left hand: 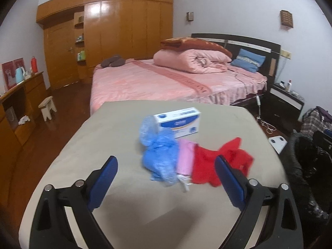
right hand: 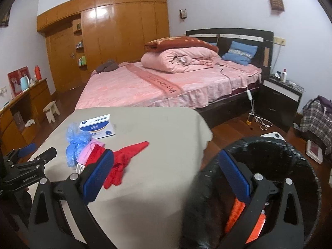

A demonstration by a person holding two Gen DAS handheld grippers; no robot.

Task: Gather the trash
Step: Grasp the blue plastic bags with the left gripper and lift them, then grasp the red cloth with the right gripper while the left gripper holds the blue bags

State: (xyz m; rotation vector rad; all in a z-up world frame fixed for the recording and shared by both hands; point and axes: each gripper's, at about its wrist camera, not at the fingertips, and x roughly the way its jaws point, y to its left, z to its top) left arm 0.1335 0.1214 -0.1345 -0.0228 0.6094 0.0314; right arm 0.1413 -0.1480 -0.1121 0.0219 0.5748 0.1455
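We hold both grippers low over the worktop (left hand: 99, 141), each pitched downward and aimed across it toward the pink bed (left hand: 149, 83).

Left gripper (left hand: 166, 178): jaws spread wide, blue pads well apart, nothing between them. It hangs above the near part of the beige cover, just short of the trash pile. In the right wrist view we see it (right hand: 37, 151) at the far left edge, level with the pile.

Right gripper (right hand: 166, 174): jaws likewise spread wide and empty. Its left finger (right hand: 97, 176) sits over the worktop's near edge, in front of the red piece; its right finger (right hand: 234, 178) is over the mouth of the black-lined bin (right hand: 294, 157), which stands on the floor just beside the worktop's right corner. Orange items (right hand: 238, 213) lie inside the bin.

Trash on the worktop, bunched together:
- crumpled blue plastic (left hand: 159, 155), blurred
- pink mask (left hand: 184, 159) touching it, white ear loops toward us
- red cloth-like piece (left hand: 220, 161), spread to the right
- blue-and-white box (left hand: 180, 122) behind them, lying flat
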